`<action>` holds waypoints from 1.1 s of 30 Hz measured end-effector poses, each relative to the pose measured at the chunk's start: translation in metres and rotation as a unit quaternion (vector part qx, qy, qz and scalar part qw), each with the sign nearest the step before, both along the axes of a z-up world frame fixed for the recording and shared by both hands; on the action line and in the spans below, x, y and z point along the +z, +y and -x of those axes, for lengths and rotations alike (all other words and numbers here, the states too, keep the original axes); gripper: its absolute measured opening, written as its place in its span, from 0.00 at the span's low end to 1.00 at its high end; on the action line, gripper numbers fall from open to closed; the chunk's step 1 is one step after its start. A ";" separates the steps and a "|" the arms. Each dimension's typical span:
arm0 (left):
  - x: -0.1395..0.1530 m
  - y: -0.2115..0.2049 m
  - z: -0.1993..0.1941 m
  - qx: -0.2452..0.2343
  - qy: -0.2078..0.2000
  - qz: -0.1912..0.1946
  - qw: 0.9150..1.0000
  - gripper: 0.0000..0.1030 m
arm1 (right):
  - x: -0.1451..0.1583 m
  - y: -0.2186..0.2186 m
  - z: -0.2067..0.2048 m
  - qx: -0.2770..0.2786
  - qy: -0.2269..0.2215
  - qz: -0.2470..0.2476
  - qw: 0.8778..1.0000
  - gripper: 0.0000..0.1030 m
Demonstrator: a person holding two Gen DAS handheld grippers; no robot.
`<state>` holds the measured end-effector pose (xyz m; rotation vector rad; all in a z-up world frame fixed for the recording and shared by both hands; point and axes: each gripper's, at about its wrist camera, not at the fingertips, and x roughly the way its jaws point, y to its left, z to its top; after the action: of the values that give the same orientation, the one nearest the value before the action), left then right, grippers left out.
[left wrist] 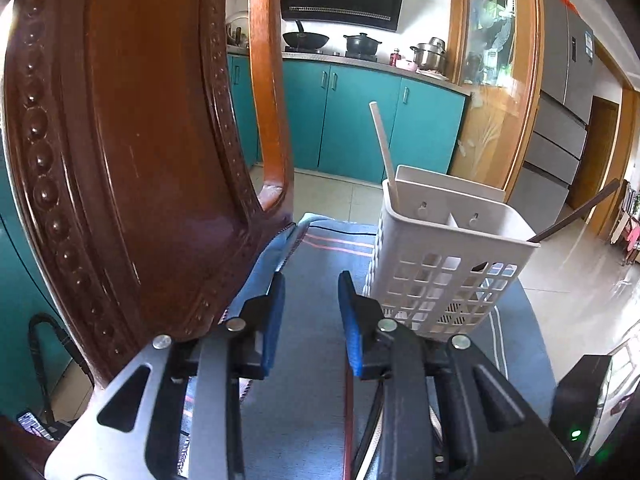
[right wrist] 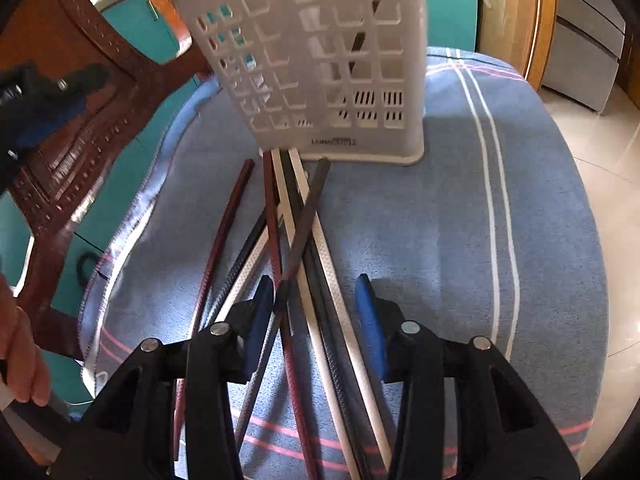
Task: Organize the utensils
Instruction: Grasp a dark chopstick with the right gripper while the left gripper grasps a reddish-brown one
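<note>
A white perforated utensil holder (left wrist: 440, 264) stands upright on a blue striped cloth (left wrist: 312, 256). A white chopstick (left wrist: 384, 152) leans in its left compartment and a dark chopstick (left wrist: 576, 212) in its right. My left gripper (left wrist: 312, 312) is open just left of the holder, with nothing between its blue pads. In the right wrist view, several loose chopsticks (right wrist: 304, 216), white, black and red-brown, lie crossed on the cloth (right wrist: 440, 240) in front of the holder (right wrist: 320, 60). My right gripper (right wrist: 316, 312) is open low over them, its fingers either side of the pile.
A brown carved chair back (left wrist: 120, 140) rises close on the left. One red-brown chopstick (right wrist: 228, 220) lies apart to the left of the pile. A person's hand (right wrist: 20, 360) shows at the lower left. Tiled floor (left wrist: 580, 272) lies beyond the cloth's right edge.
</note>
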<state>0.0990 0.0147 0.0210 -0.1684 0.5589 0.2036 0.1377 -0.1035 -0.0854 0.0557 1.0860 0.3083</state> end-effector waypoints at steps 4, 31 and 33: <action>-0.002 0.000 0.002 -0.001 0.005 0.004 1.000 0.27 | -0.001 0.003 -0.001 -0.002 -0.003 0.000 1.000 0.41; -0.078 -0.009 -0.046 -0.055 0.193 0.058 0.978 0.38 | 0.008 -0.083 0.004 -0.125 -0.010 -0.051 0.991 0.14; -0.088 -0.011 -0.052 -0.058 0.207 0.063 0.975 0.39 | 0.008 -0.080 0.001 -0.116 -0.012 -0.047 0.992 0.17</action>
<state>0.1506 0.0040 -0.0667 -0.2171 0.9959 0.0887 0.1372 -0.1835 -0.0773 0.2590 1.0303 0.1500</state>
